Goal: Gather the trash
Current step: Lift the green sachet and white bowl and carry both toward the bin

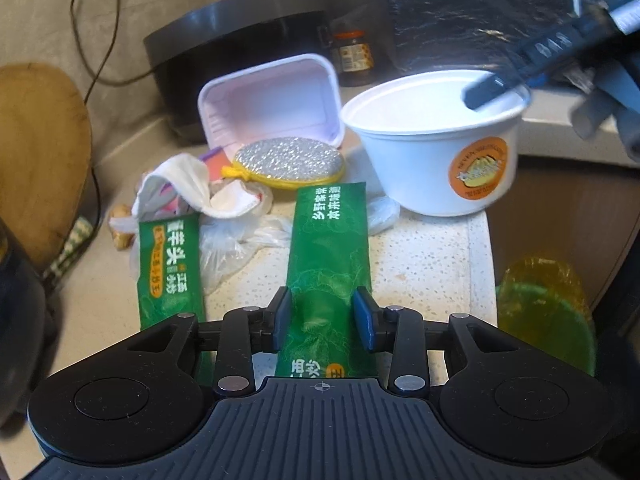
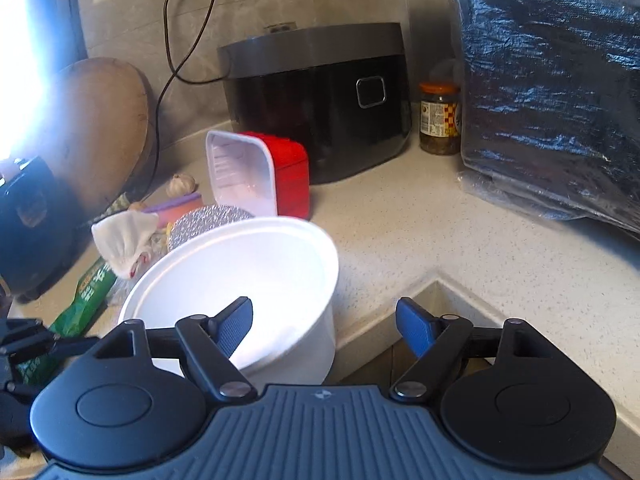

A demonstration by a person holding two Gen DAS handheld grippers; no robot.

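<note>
My left gripper (image 1: 322,309) is shut on a long green snack wrapper (image 1: 330,256) and holds it over the speckled counter. A second green wrapper (image 1: 170,268) lies to its left, next to a crumpled white tissue (image 1: 192,188) and a clear plastic bag (image 1: 228,248). A white paper bowl (image 1: 436,160) with an orange sticker stands at the counter's front corner. My right gripper (image 2: 324,326) is open, with its left finger inside the bowl's (image 2: 240,280) rim and its right finger outside it. A yellow-lined bin (image 1: 544,308) is below the counter edge.
A pink-white plastic tub (image 1: 272,104) lies on its side behind a silver scrubber (image 1: 288,160). A black rice cooker (image 2: 320,100), a jar (image 2: 439,120), a foil-wrapped box (image 2: 552,100) and a wooden board (image 1: 40,160) stand along the back. Garlic (image 2: 181,185) lies at left.
</note>
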